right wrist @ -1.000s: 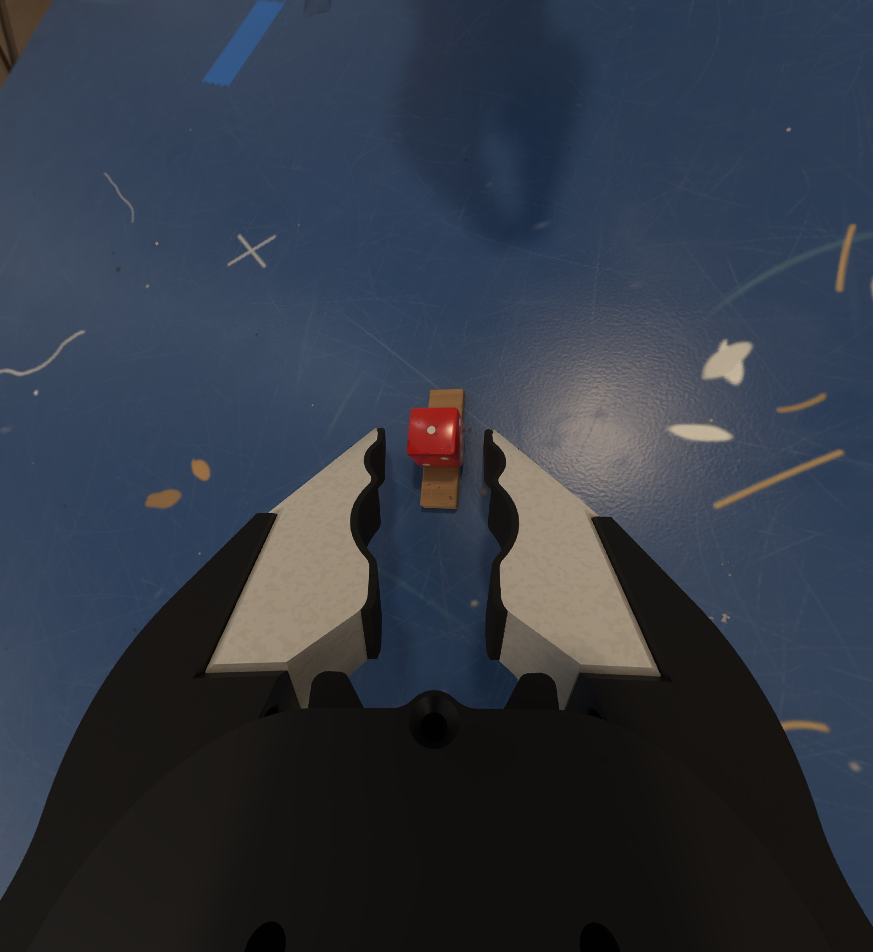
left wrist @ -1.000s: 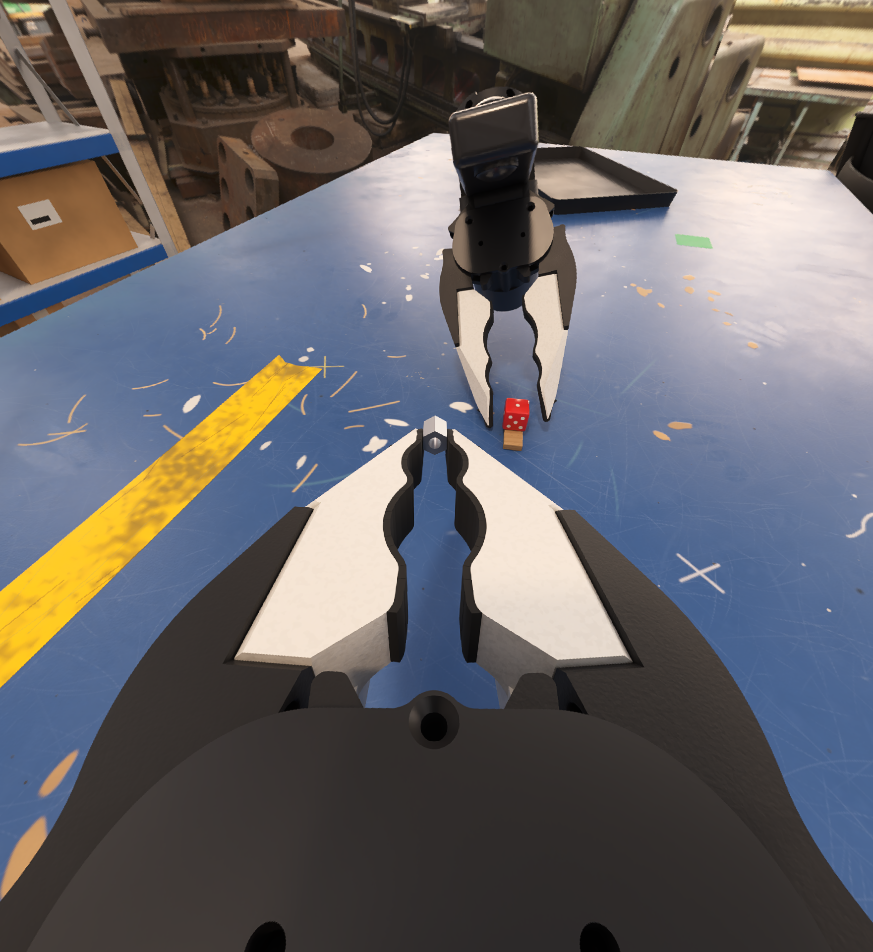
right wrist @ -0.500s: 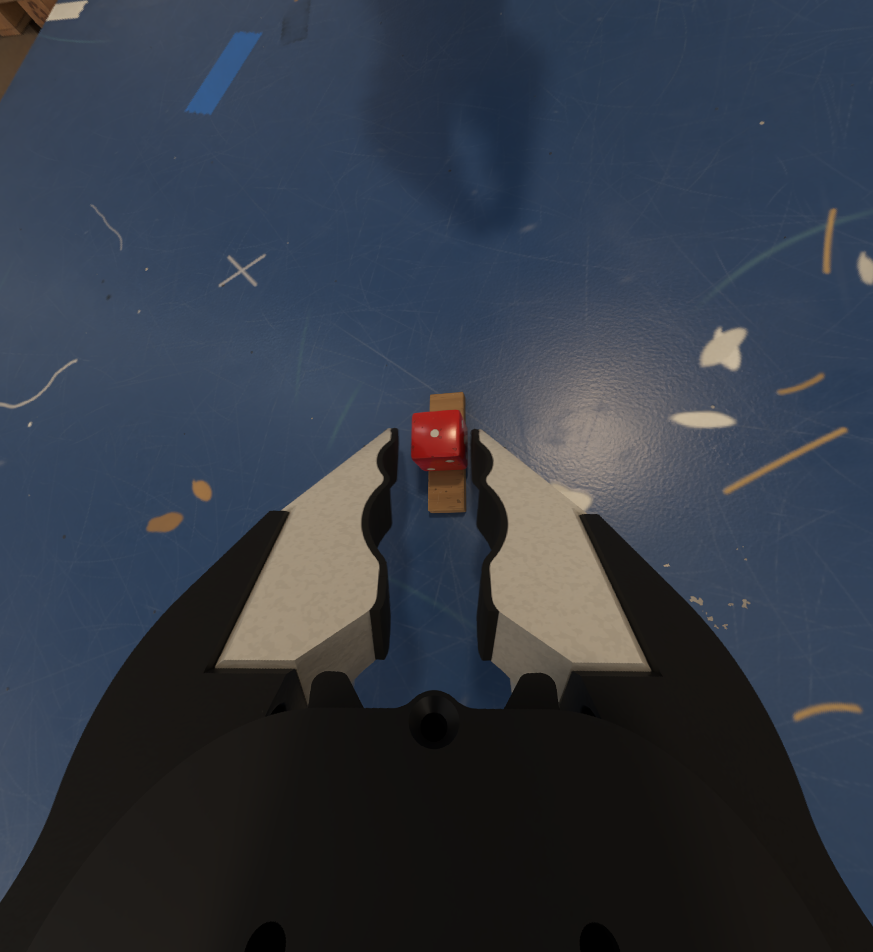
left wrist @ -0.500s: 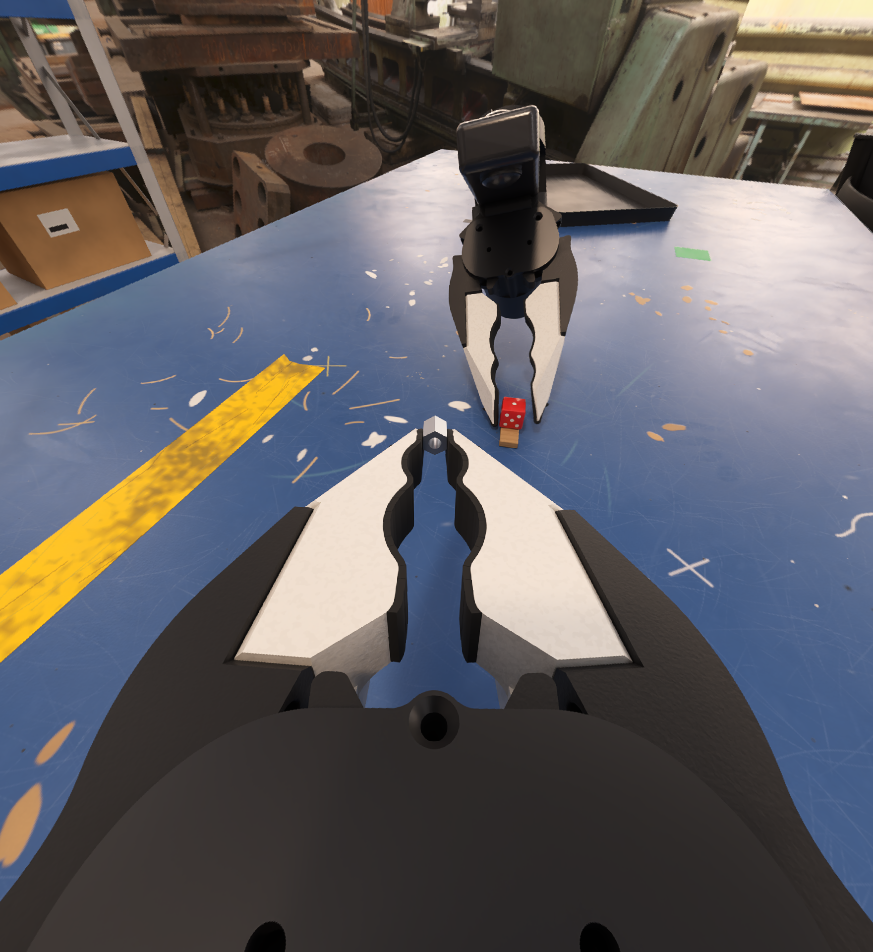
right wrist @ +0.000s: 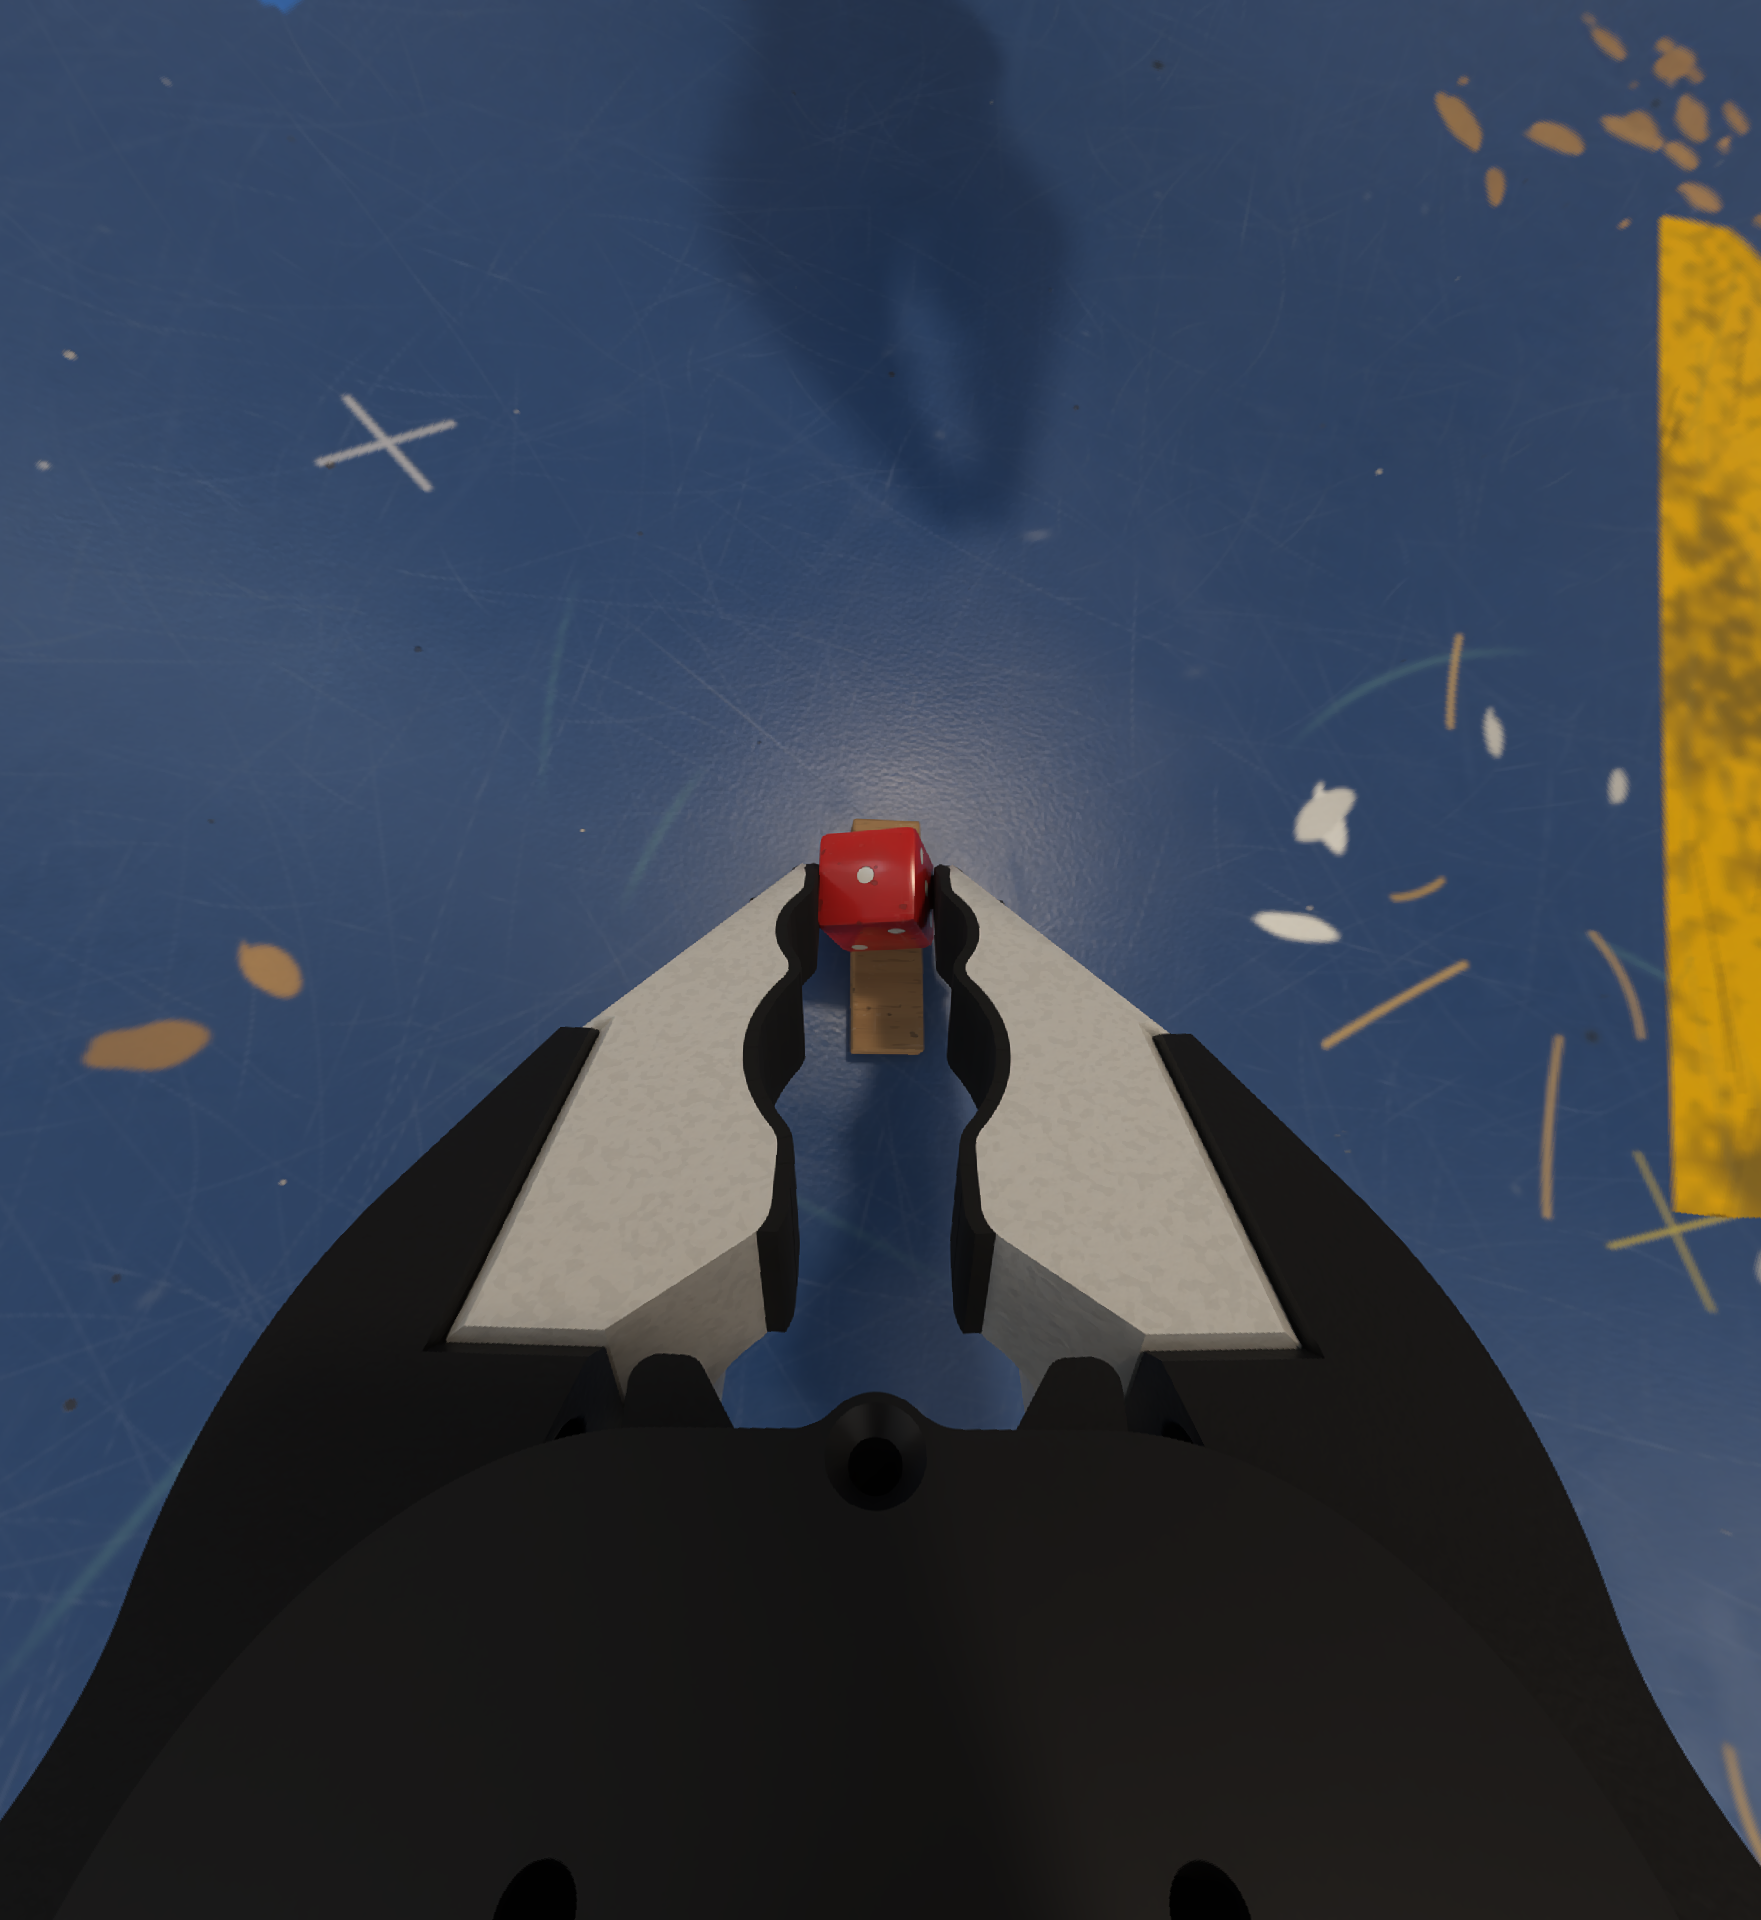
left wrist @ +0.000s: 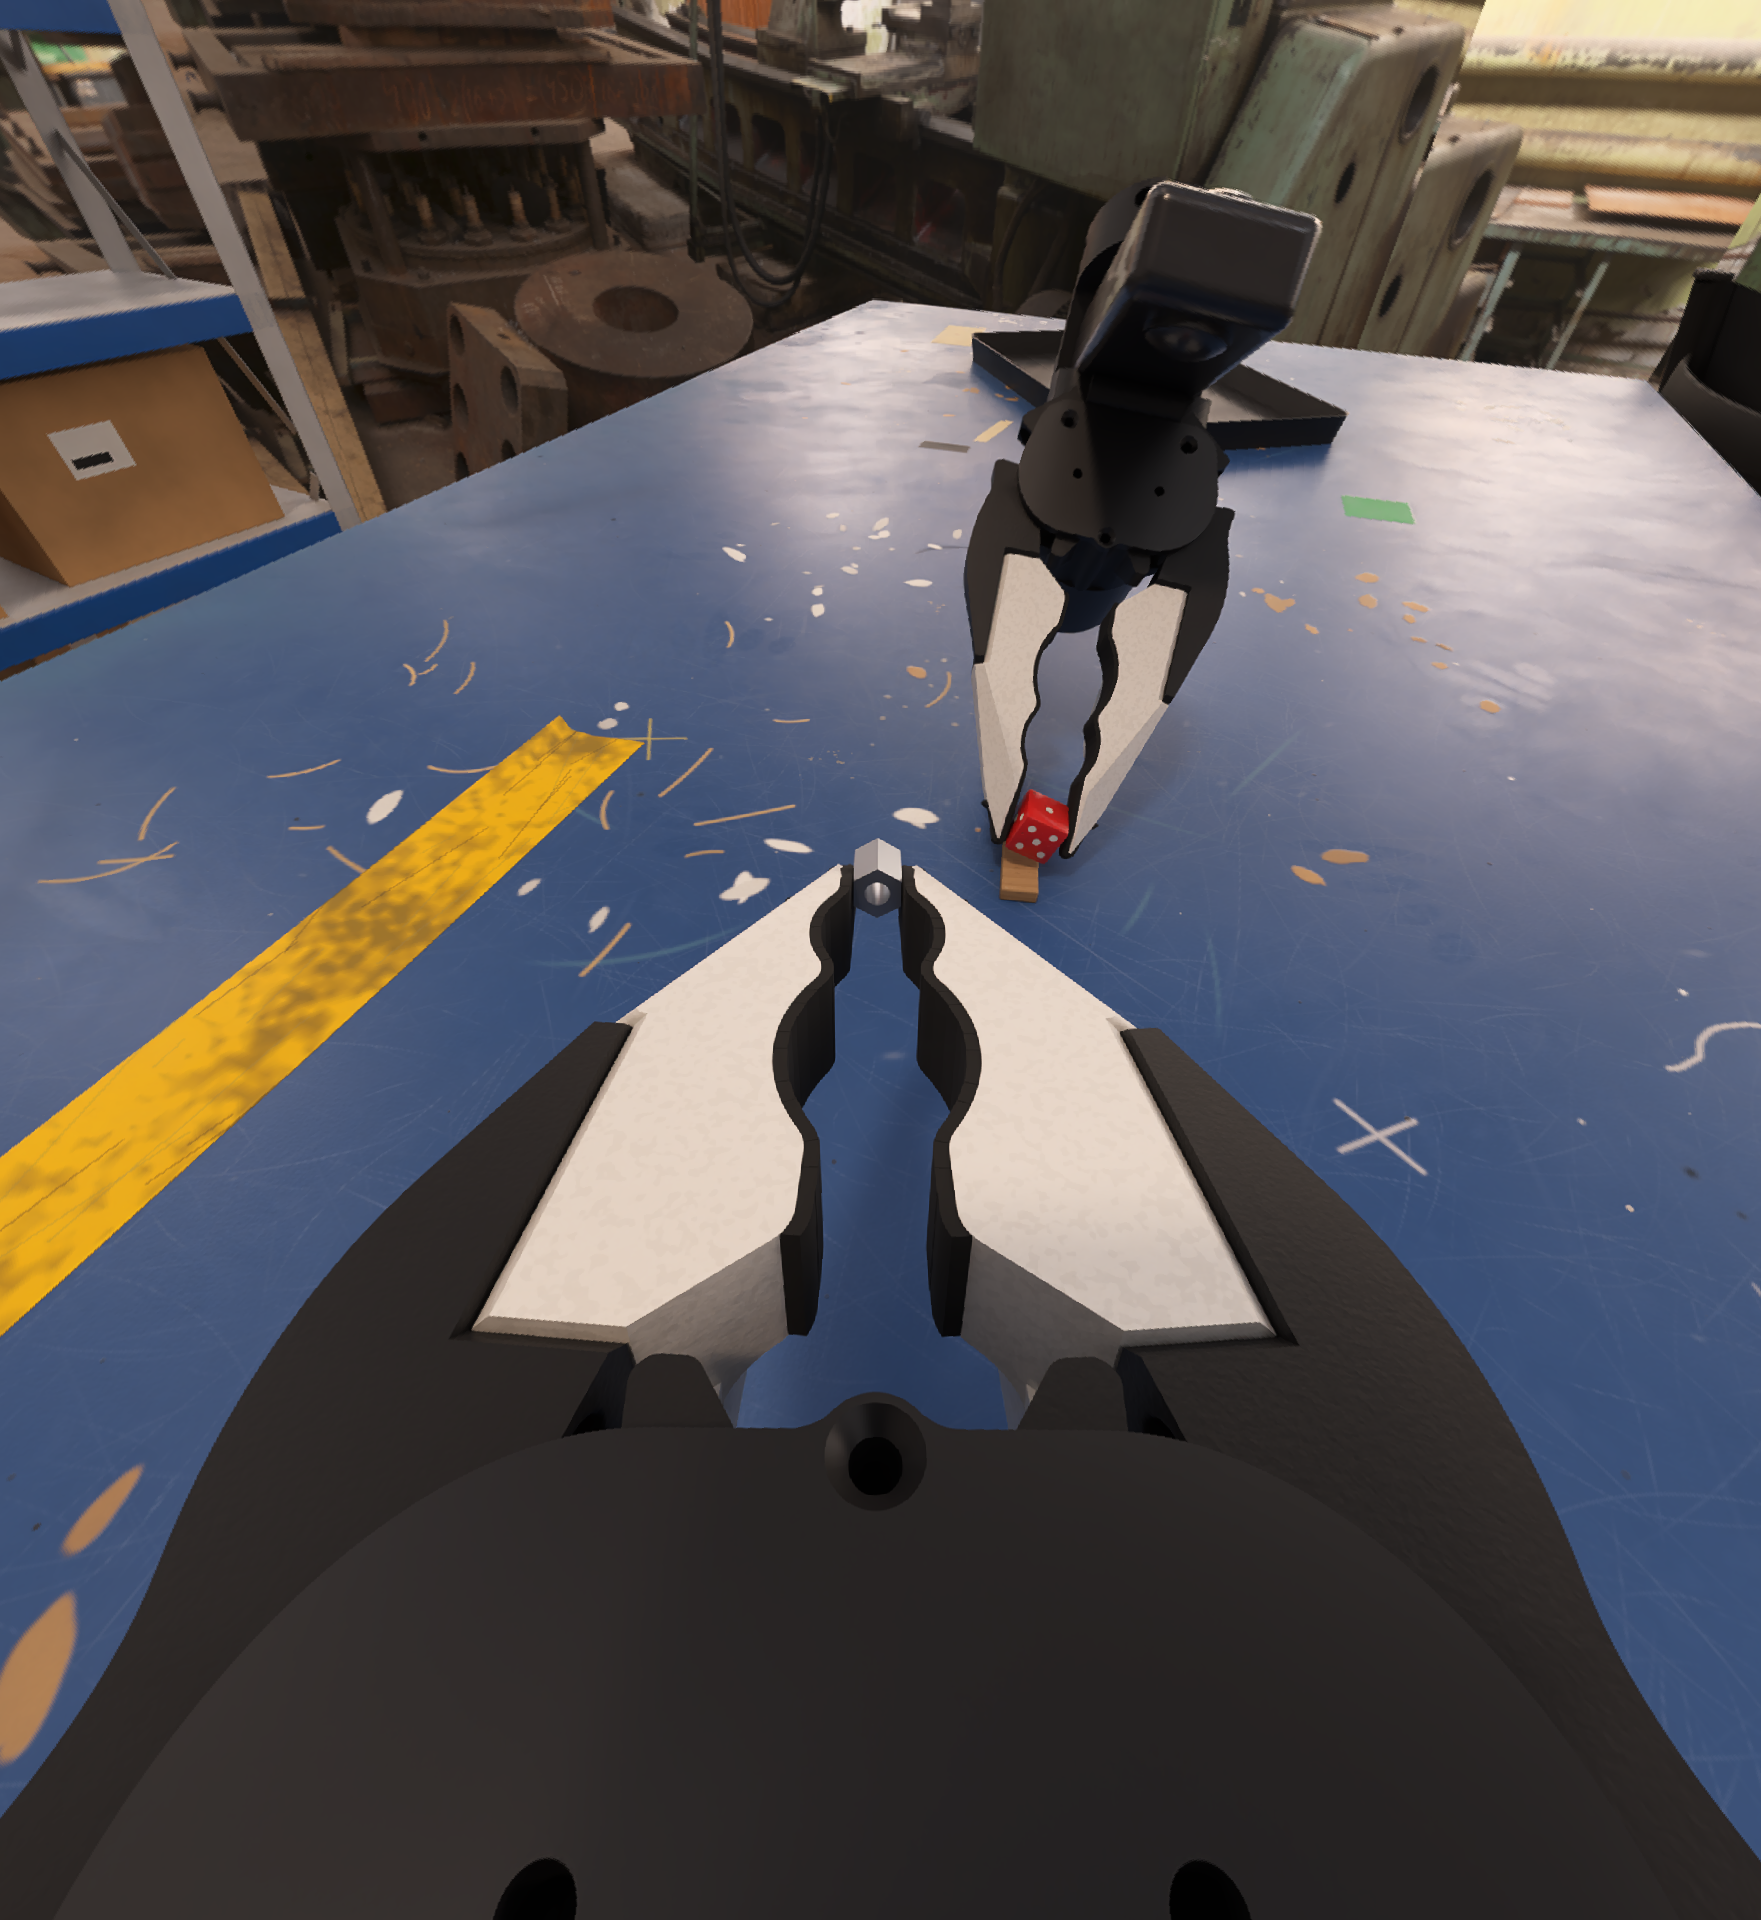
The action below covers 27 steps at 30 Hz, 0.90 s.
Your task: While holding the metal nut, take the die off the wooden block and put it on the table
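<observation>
My left gripper [left wrist: 877, 883] is shut on a small silver metal nut [left wrist: 877, 878] held at its fingertips above the blue table [left wrist: 1478, 831]. My right gripper [right wrist: 874, 894] is shut on the red die [right wrist: 871, 883], pinched between its fingertips and tilted. The thin wooden block [right wrist: 886, 1003] lies flat on the table just below the die. In the left wrist view the right gripper [left wrist: 1037, 831] stands nose-down a little right of and beyond my left fingertips, with the die [left wrist: 1037, 828] over the wooden block [left wrist: 1019, 881].
A yellow tape strip [left wrist: 232, 1039] runs along the table to the left; it also shows in the right wrist view [right wrist: 1738, 727]. A black tray [left wrist: 1271, 405] lies at the far edge, a green patch [left wrist: 1377, 508] near it. Shelving with cardboard boxes [left wrist: 97, 457] stands off the left side.
The right gripper's jaws have closed from open around the die to pinching it. The die has tilted and sits slightly raised over the block. The left gripper still holds the nut.
</observation>
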Each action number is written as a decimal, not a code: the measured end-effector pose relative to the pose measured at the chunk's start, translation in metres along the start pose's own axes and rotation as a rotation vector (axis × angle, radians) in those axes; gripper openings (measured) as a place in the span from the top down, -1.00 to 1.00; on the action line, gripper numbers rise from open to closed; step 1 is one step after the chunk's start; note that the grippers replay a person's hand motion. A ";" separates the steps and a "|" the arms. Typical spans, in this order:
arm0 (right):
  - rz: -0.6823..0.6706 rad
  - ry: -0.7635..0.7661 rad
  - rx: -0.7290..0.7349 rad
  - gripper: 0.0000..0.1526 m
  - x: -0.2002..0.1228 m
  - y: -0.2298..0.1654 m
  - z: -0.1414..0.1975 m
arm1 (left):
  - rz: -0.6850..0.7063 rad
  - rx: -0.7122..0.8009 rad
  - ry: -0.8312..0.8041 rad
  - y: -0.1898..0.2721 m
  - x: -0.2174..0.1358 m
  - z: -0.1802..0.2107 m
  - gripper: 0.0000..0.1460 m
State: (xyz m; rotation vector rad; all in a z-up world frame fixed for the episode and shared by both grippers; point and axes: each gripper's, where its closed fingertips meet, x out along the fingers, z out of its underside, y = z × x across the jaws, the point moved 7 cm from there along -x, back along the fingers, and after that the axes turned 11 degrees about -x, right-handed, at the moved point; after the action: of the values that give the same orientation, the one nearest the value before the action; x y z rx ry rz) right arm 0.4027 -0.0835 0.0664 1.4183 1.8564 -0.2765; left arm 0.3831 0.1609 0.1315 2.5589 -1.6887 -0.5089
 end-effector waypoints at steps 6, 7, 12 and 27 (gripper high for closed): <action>0.039 -0.019 -0.028 0.72 -0.008 0.005 -0.004 | 0.001 0.004 -0.005 0.000 0.001 -0.001 0.90; 0.052 -0.024 -0.035 0.72 -0.011 0.007 -0.005 | 0.000 0.005 -0.006 0.000 0.001 -0.001 0.90; 0.098 -0.032 -0.080 0.72 -0.029 0.018 -0.019 | 0.000 0.008 -0.001 0.001 0.000 0.000 0.90; -0.264 -0.073 0.238 0.72 -0.005 0.030 0.017 | 0.008 0.009 0.000 0.000 0.000 0.000 0.90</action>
State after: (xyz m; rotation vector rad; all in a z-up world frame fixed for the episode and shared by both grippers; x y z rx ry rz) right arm 0.4375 -0.0863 0.0667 1.2938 2.0003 -0.6907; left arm 0.3830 0.1609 0.1314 2.5573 -1.7045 -0.5024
